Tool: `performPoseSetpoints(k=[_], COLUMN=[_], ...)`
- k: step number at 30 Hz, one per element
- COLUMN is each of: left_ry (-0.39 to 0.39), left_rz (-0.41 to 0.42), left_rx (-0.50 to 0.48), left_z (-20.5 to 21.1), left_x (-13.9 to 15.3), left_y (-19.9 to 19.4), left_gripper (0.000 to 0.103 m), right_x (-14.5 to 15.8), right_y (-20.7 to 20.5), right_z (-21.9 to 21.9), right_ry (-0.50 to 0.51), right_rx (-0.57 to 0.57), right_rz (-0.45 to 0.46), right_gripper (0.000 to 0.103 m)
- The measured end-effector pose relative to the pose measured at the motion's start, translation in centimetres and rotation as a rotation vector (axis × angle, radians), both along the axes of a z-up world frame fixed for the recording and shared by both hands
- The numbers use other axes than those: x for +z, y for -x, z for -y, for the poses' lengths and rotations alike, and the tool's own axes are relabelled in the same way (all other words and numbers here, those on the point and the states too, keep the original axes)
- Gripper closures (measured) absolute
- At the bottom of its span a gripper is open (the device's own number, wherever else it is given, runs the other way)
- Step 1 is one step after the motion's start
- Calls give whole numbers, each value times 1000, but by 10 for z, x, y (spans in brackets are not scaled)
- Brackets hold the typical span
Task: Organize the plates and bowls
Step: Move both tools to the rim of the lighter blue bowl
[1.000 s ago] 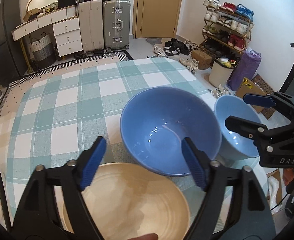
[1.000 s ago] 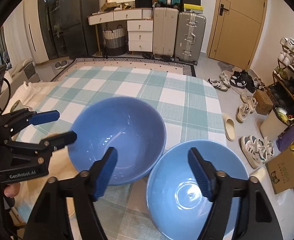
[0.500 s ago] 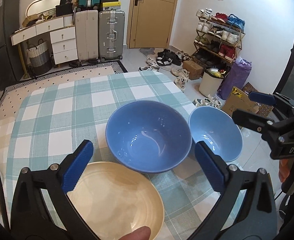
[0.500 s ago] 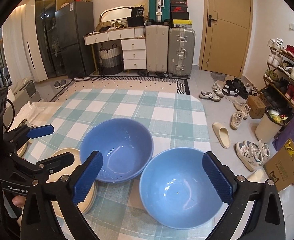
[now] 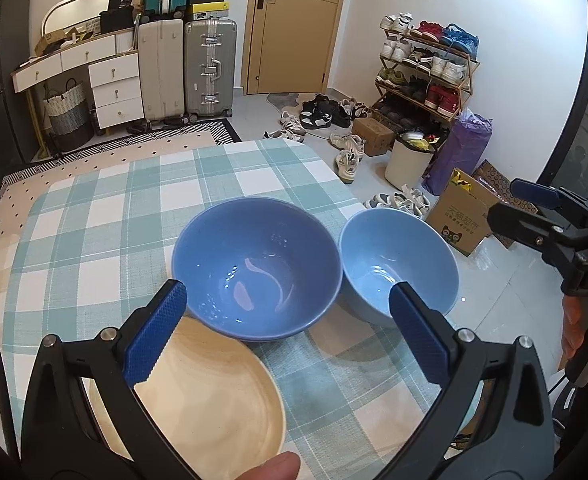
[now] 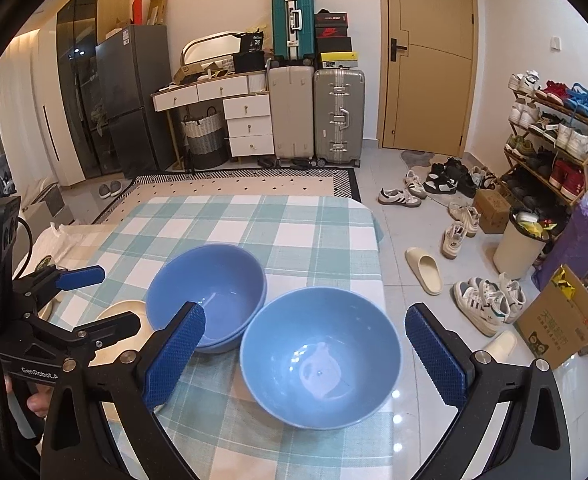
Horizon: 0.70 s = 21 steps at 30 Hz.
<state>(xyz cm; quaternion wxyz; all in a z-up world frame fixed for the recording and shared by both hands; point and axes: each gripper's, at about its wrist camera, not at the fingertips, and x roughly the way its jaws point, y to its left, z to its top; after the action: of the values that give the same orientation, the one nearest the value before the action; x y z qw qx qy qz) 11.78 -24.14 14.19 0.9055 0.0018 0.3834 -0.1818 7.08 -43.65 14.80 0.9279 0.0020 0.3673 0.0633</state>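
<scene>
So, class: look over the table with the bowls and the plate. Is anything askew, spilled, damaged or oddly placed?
One thing: the lighter blue bowl sits right at the table's corner beside the darker blue bowl, its rim close to the tablecloth edge. Nothing looks spilled or chipped. The cream plate lies flat, both bowls stand upright.

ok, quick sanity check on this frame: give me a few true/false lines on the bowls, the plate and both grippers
1. The left gripper is clamped on the darker blue bowl. False: it is open and holds nothing.
2. The lighter blue bowl sits nearest the table's right edge. True.
3. The cream plate is stacked inside a blue bowl. False: it lies on the checked tablecloth beside the darker bowl.
4. The right gripper is open and empty. True.
5. Both blue bowls are upside down. False: both stand upright, insides showing.
</scene>
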Motion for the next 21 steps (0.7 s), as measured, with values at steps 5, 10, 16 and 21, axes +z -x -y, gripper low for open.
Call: performPoseSetpoints(k=[5, 10, 16, 21], left_ry=[-7, -11, -8, -14], left_rz=[-9, -27, -54, -72], left_rx=[-21, -33, -35, -37], left_z=[18, 35, 47, 55], left_x=[-2, -7, -18, -32], left_y=[2, 1, -9, -20], left_gripper=[2, 2, 2, 3], right_x=[-1, -5, -17, -30], right_y=[7, 10, 7, 1], right_z=[15, 28, 41, 53], right_ry=[-3, -11, -20, -30], right_rx=[-19, -33, -47, -66], right_rz=[-2, -7, -26, -48], right_gripper=[1, 1, 1, 1])
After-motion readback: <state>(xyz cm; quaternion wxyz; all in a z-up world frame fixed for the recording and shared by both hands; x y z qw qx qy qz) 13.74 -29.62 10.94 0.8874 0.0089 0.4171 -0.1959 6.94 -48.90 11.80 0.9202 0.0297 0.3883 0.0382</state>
